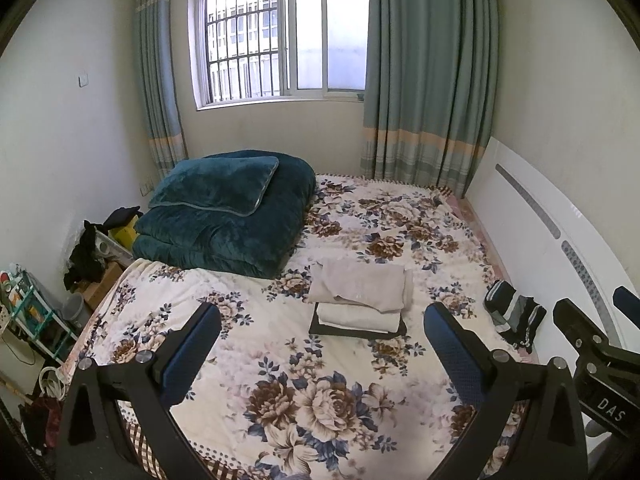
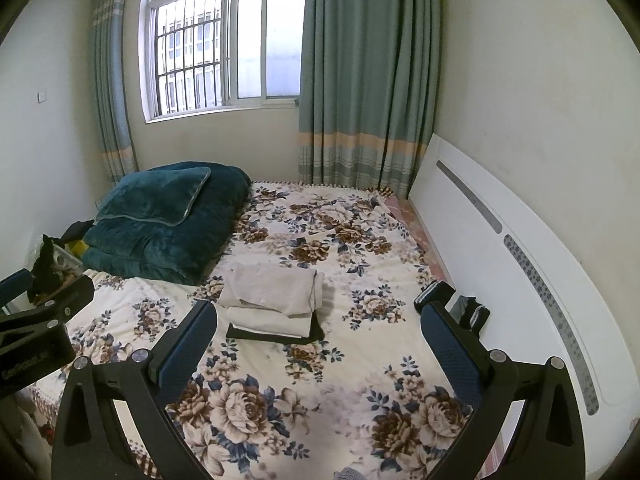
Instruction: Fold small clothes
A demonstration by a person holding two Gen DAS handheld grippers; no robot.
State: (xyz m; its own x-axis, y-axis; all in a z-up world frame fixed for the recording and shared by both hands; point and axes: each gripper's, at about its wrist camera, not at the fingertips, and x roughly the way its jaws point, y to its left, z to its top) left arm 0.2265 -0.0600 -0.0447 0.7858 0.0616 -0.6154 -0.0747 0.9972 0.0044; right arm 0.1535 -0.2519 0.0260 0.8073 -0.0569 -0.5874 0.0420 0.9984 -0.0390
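A stack of folded clothes (image 1: 360, 300) lies in the middle of the floral bed: two beige pieces on a black one. It also shows in the right wrist view (image 2: 274, 300). A small dark striped garment (image 1: 514, 314) lies crumpled at the bed's right side by the headboard; in the right wrist view (image 2: 466, 308) my right finger partly hides it. My left gripper (image 1: 322, 320) is open and empty, held above the bed's near part. My right gripper (image 2: 318, 318) is open and empty too, to the right of the left one.
A folded teal quilt with a pillow (image 1: 224, 216) fills the bed's far left corner. A white headboard (image 1: 560, 248) runs along the right. Shelves, a bin and clutter (image 1: 60, 300) stand on the floor at the left. A window and curtains are behind the bed.
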